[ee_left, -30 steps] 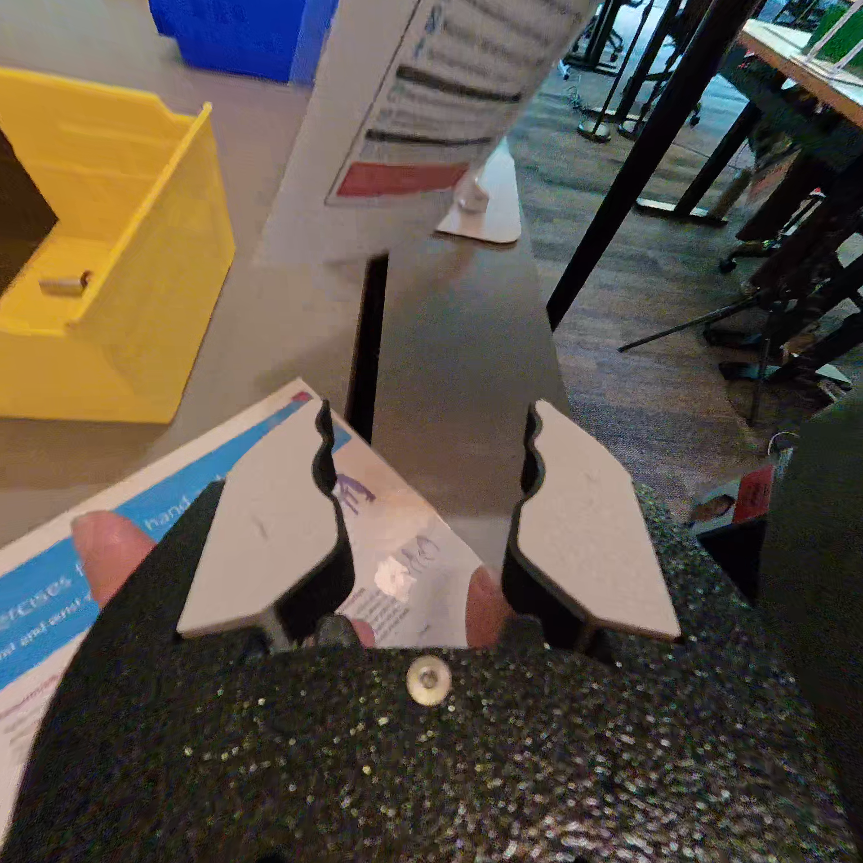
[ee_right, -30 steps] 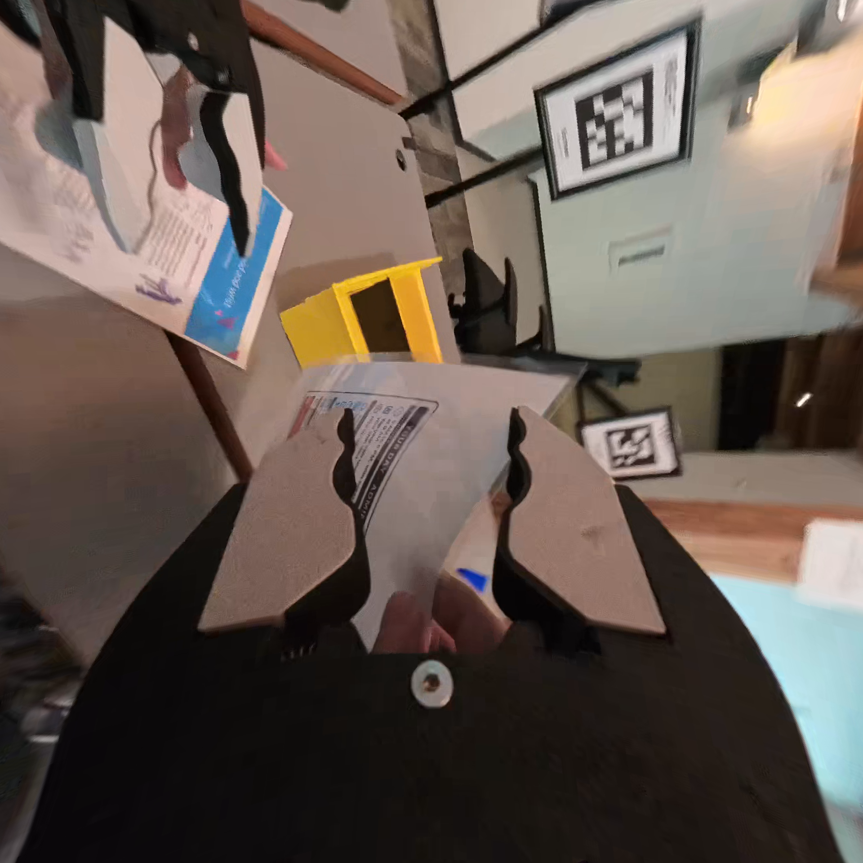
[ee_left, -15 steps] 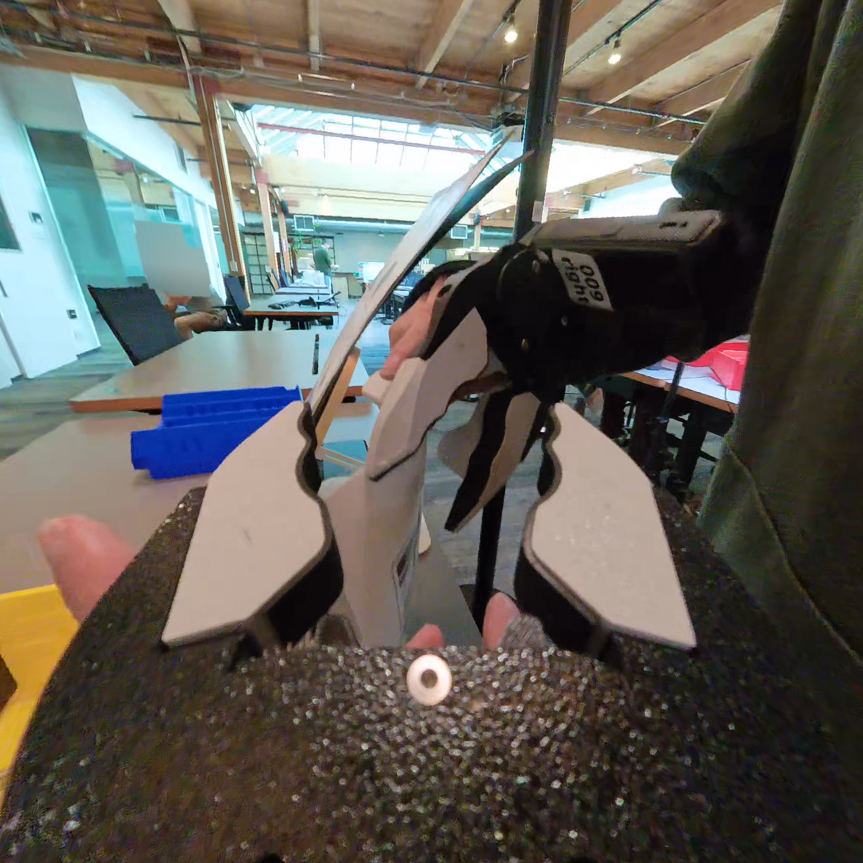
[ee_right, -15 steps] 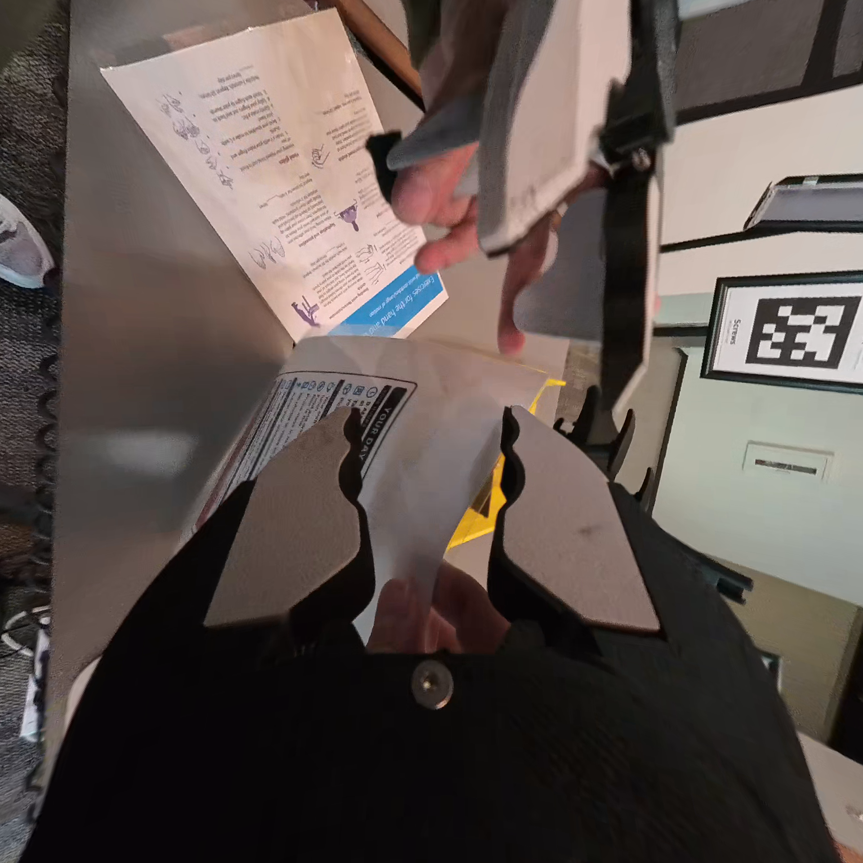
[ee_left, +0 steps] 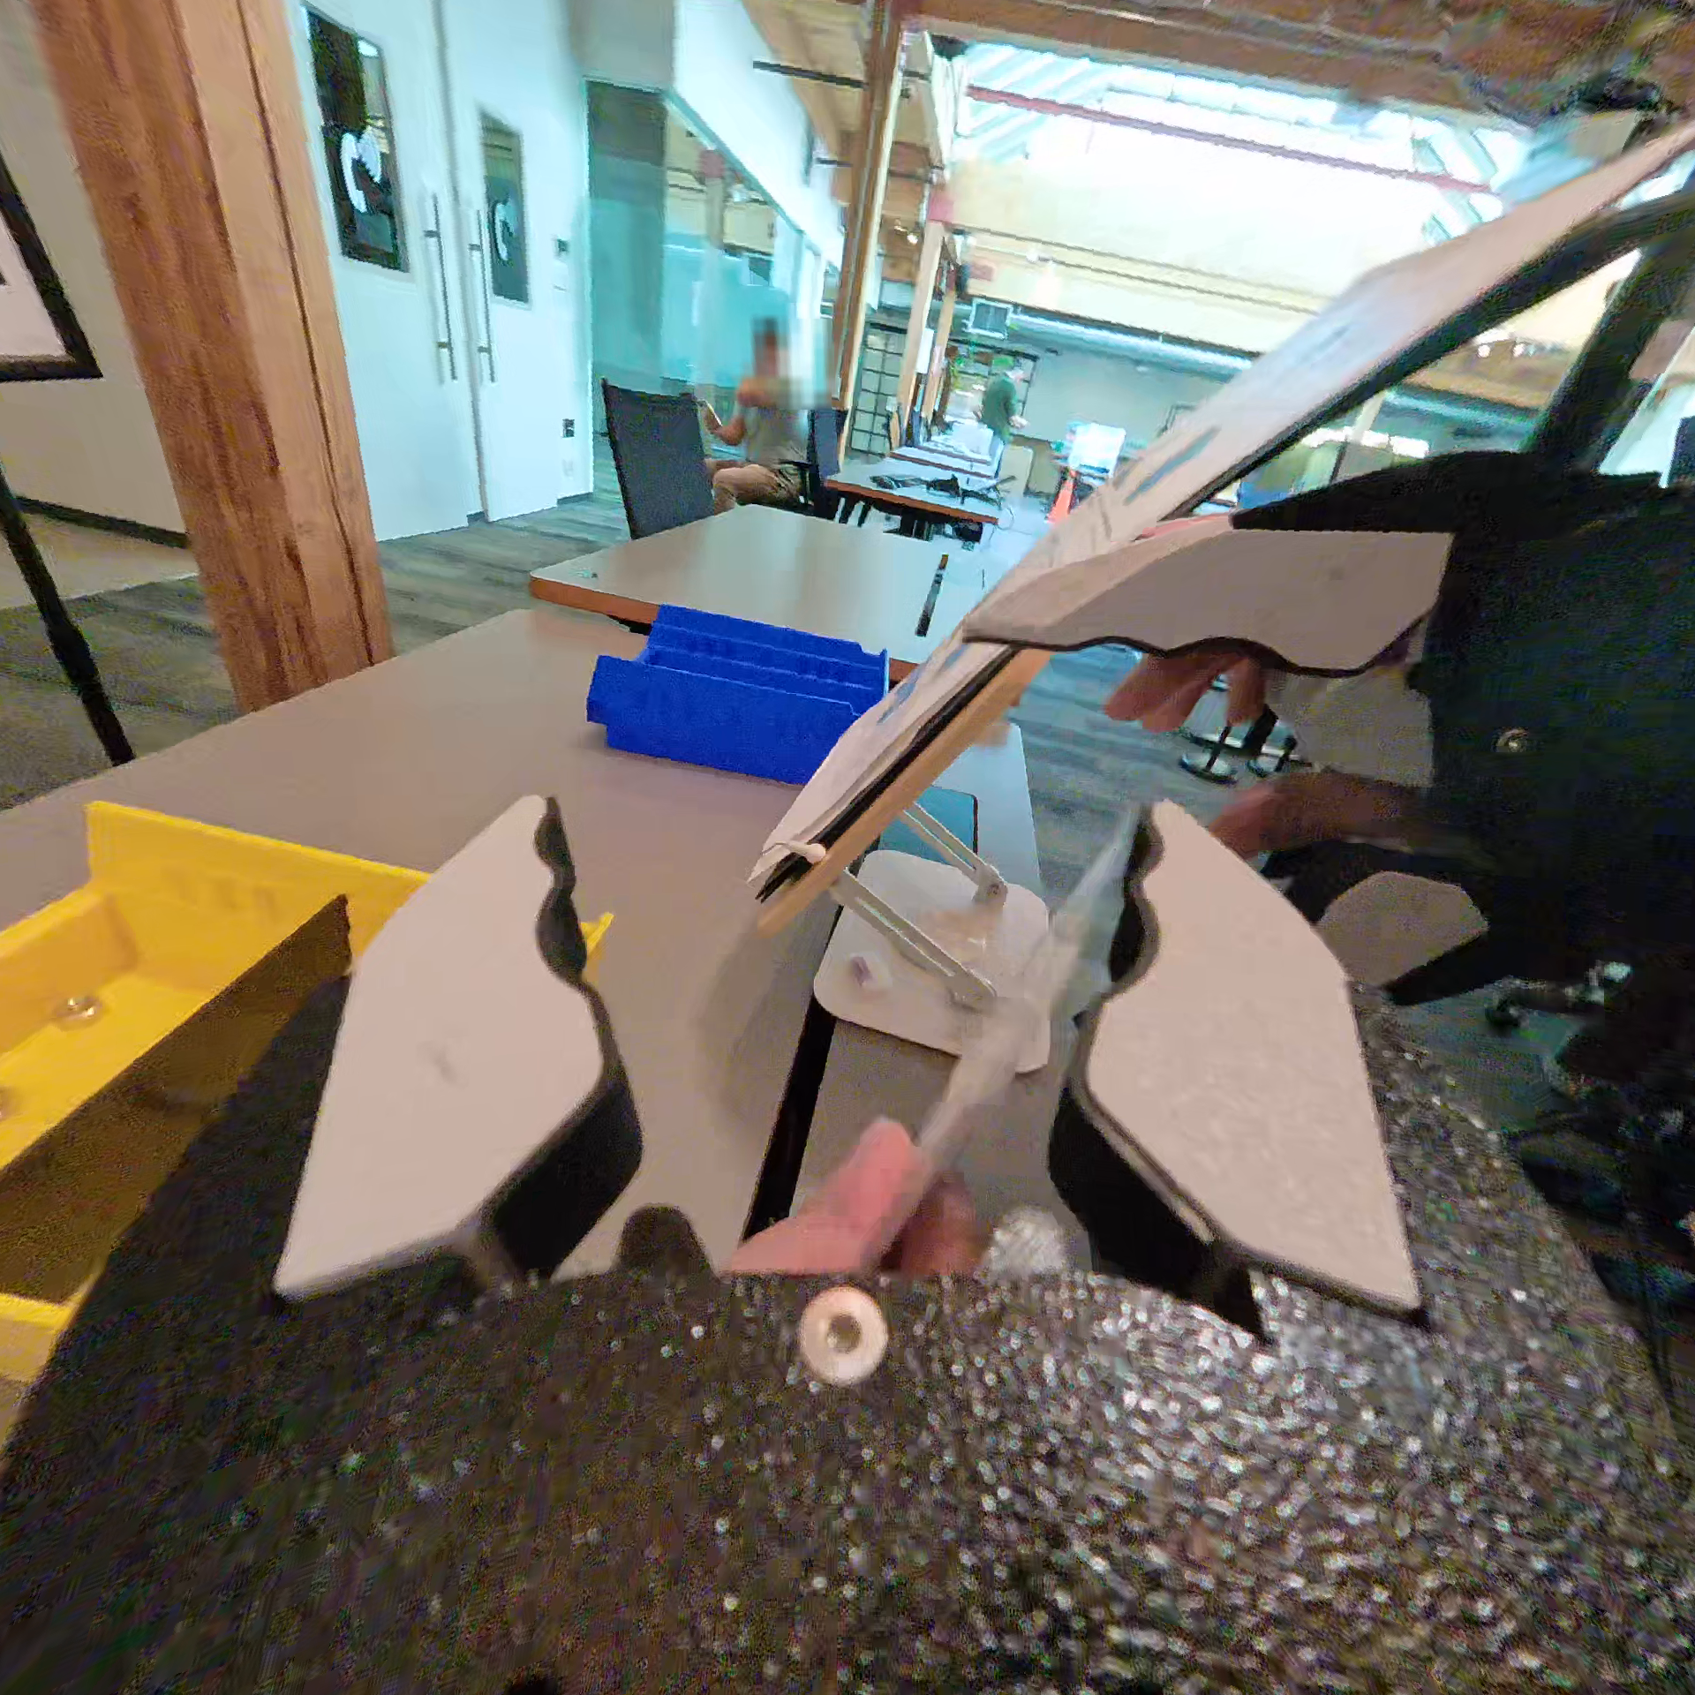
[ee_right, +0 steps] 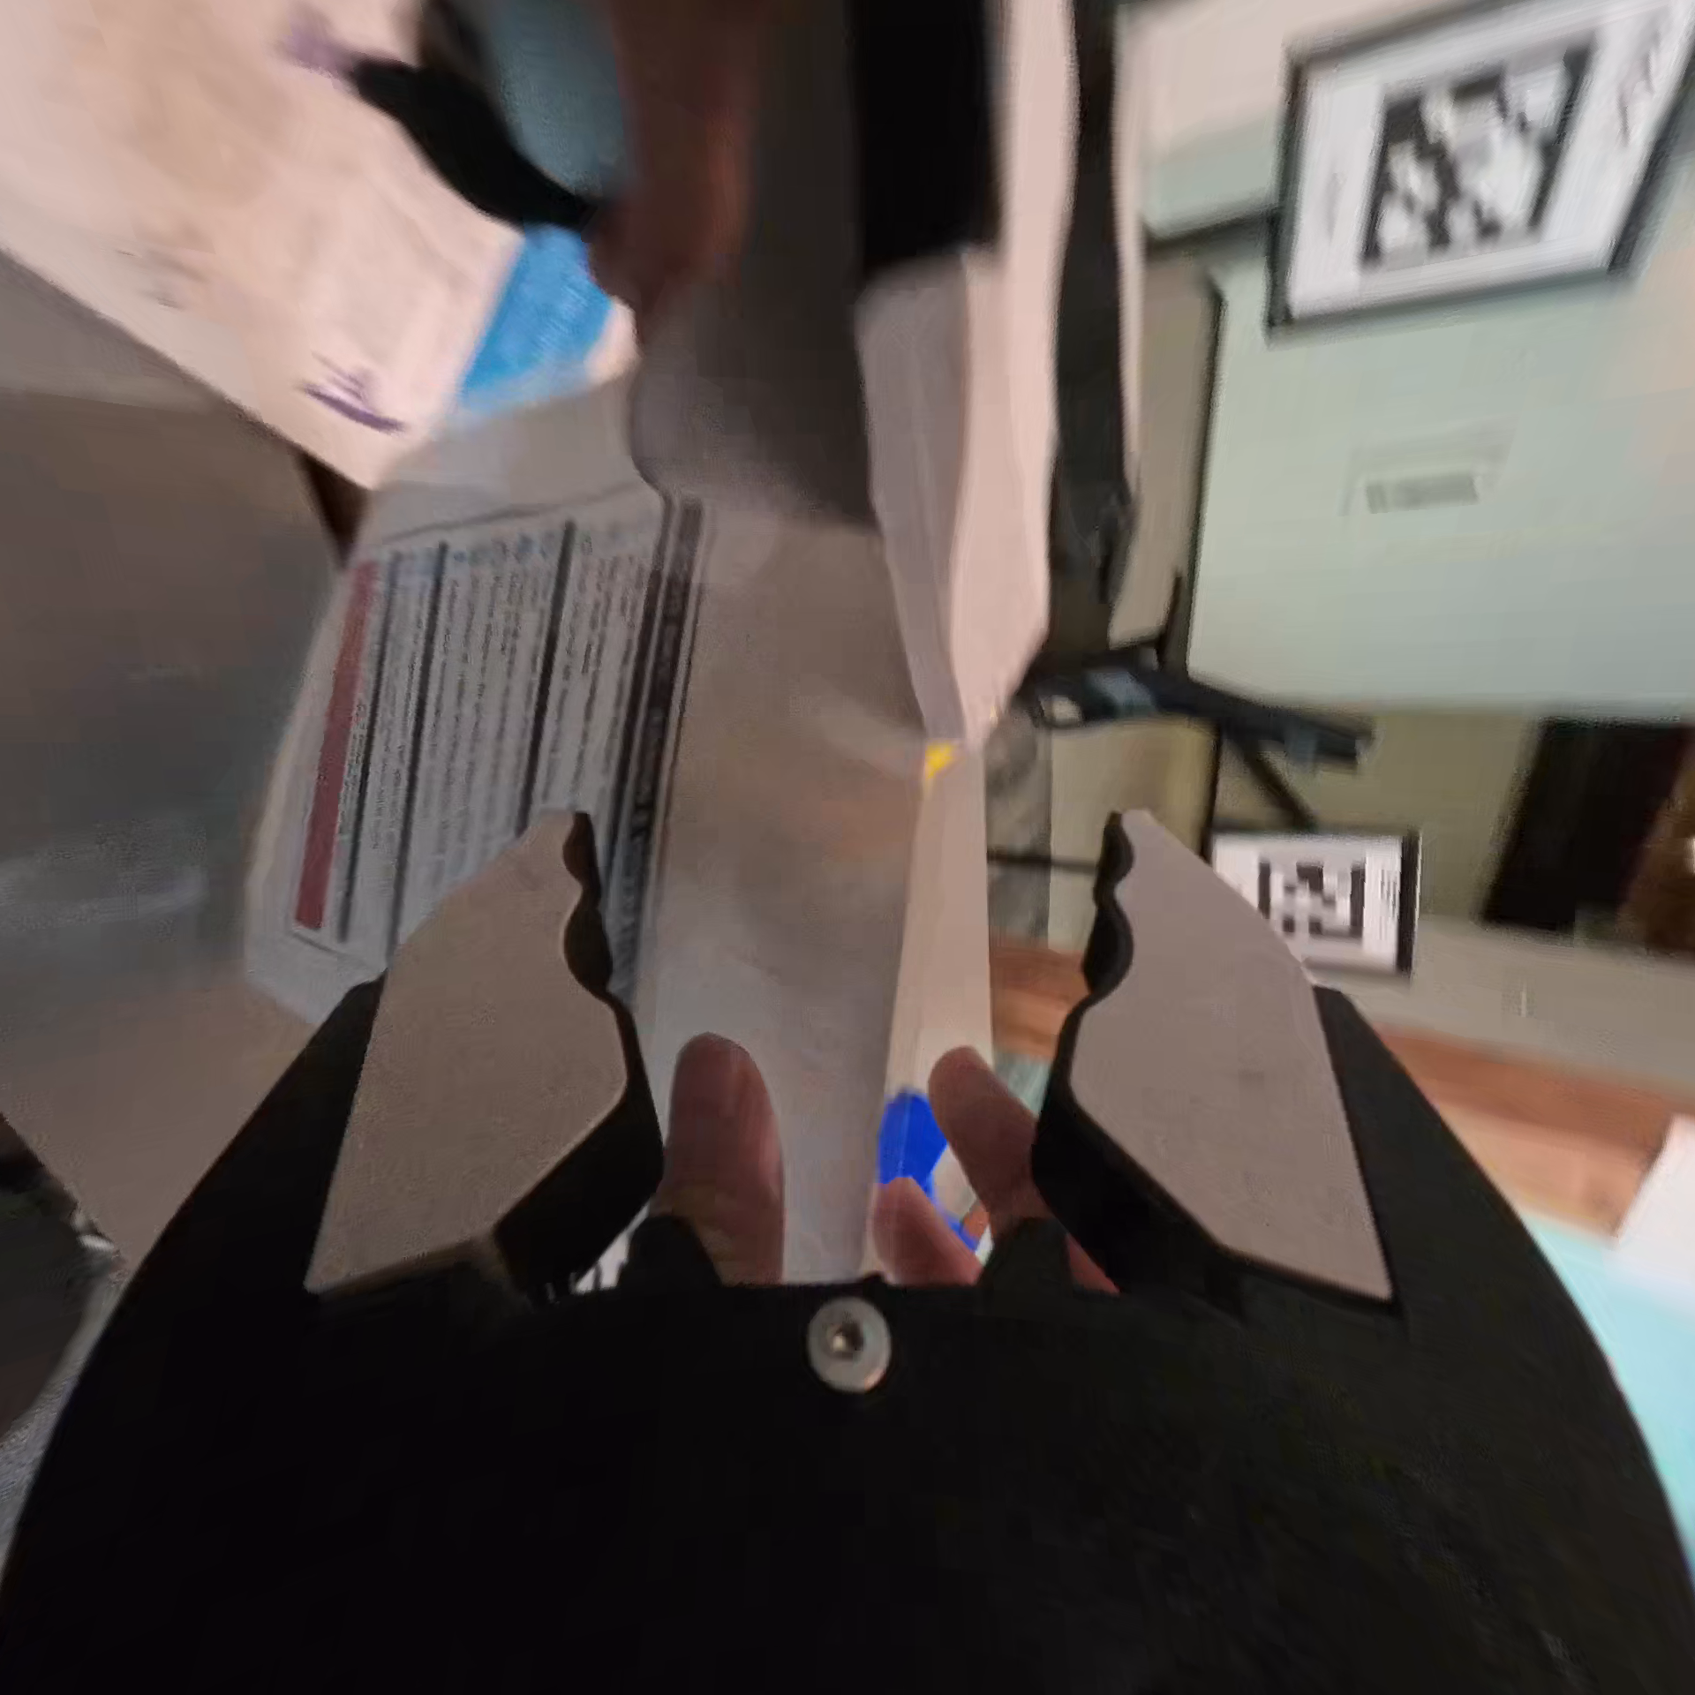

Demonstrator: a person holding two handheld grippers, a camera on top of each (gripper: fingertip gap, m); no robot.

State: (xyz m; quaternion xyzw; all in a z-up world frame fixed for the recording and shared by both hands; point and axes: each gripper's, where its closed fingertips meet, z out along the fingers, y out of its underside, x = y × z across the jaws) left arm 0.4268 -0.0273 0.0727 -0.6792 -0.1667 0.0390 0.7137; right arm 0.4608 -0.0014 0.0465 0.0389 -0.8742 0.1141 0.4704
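Observation:
My left gripper (ee_left: 848, 812) is open over a grey table (ee_left: 440, 734). A person's fingers (ee_left: 853, 1202) behind its jaws pinch a thin sheet (ee_left: 1036, 991), seen edge-on close to the right pad. My right gripper (ee_right: 844, 821) is open too. A printed white sheet (ee_right: 514, 697) runs between its jaws, held by the person's fingers (ee_right: 725, 1156), not by the pads. In the left wrist view the right gripper (ee_left: 1192, 596) lies along a tilted flat printed board (ee_left: 917, 734). The right wrist view is blurred; a blue-and-white sheet (ee_right: 229, 229) and the left gripper's dark shape show at its top.
A yellow bin (ee_left: 183, 926) stands at the left and a blue bin (ee_left: 734, 706) farther back on the table. A white stand base with an arm (ee_left: 926, 954) sits under the tilted board. A wooden post (ee_left: 211, 321) rises behind; framed marker boards (ee_right: 1467, 156) hang on the wall.
The left view has swung left and tilted down toward the table. The right gripper now sits farther right in it. Both grippers have opened wider, and the right view has become blurred.

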